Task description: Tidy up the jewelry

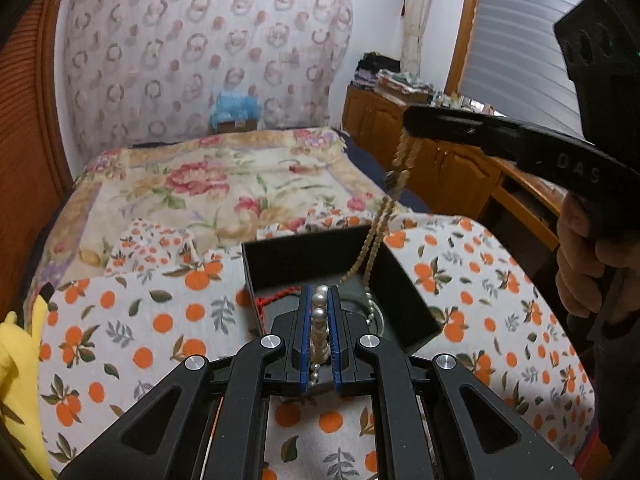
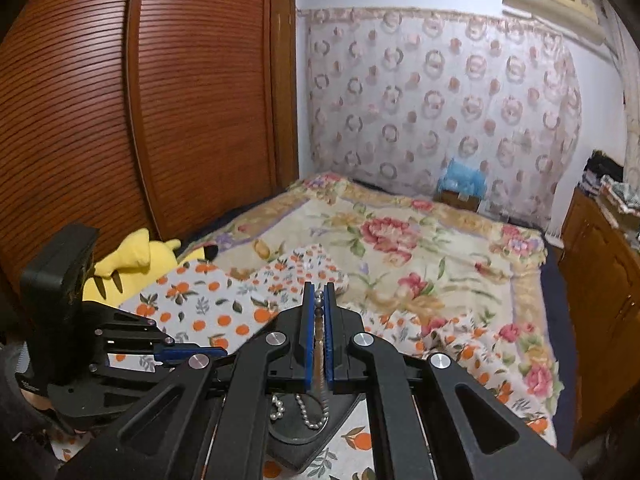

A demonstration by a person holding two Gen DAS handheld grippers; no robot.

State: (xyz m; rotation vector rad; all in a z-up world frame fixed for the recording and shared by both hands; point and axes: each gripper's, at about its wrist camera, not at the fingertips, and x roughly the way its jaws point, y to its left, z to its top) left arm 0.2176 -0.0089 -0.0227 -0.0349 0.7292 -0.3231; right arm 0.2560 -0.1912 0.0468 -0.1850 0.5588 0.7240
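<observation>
My left gripper (image 1: 320,294) is shut on a white pearl necklace (image 1: 319,320), just above an open black jewelry box (image 1: 404,280); part of the pearl strand lies in the box. My right gripper (image 1: 408,126) is shut on a tan beaded necklace (image 1: 394,184), held high so the strand hangs down into the box. In the right wrist view the right gripper (image 2: 319,292) pinches the beads (image 2: 319,322), with the box (image 2: 344,416) and pearls (image 2: 308,416) below and the left gripper (image 2: 192,354) at lower left. A red cord (image 1: 276,298) lies in the box.
The box sits on an orange-print cloth (image 1: 160,320) over a bed with a floral blanket (image 1: 224,184). A yellow plush toy (image 2: 136,260) lies at the left by a wooden wardrobe (image 2: 120,120). Wooden cabinets (image 1: 440,152) stand at the right.
</observation>
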